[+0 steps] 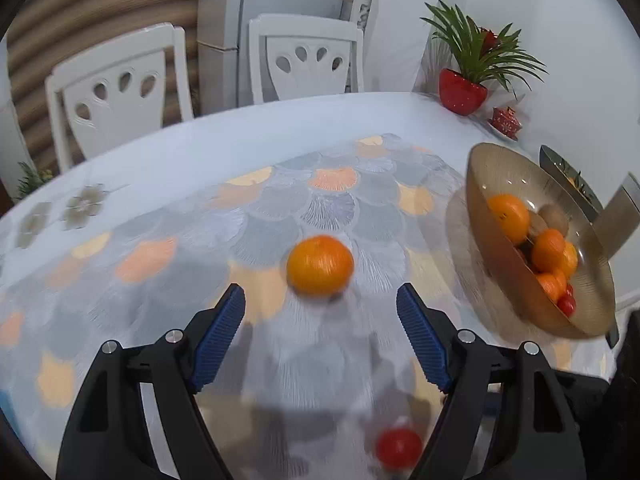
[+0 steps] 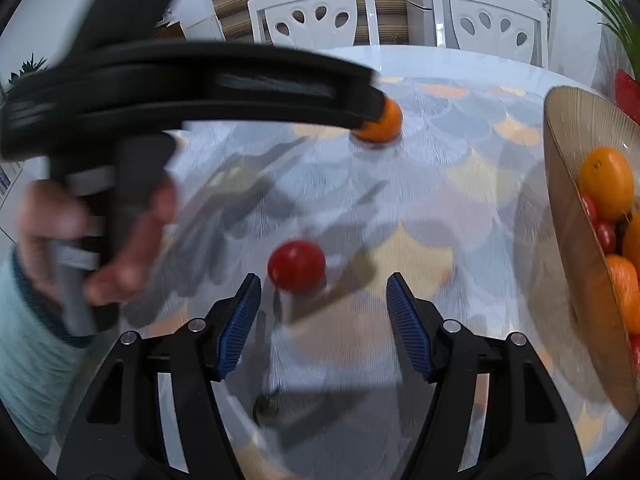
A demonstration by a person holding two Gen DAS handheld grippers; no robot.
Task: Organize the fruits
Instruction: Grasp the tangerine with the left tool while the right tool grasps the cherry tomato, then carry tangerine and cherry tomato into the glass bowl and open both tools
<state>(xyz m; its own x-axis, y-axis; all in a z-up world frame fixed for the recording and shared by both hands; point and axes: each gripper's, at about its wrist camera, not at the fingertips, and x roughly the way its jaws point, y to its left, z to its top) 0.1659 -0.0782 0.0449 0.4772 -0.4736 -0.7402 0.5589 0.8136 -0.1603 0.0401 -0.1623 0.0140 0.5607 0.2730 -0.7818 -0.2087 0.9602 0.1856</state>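
- Left gripper (image 1: 320,300): jaws spread, empty, one orange (image 1: 320,265) on the tablecloth (image 1: 168,216) just ahead.
- Right gripper (image 2: 322,286): jaws spread, empty, one tomato (image 2: 296,266) just ahead.
- Bowl (image 1: 496,264) to the right holds several oranges and tomatoes.
- Two chairs (image 1: 306,60) behind the table.

Two white chairs (image 1: 116,92) (image 1: 308,60) sit behind the bench (image 1: 168,168). Potted plant (image 1: 476,64) in a red pot far corner, small red dish (image 1: 506,120) beside it.
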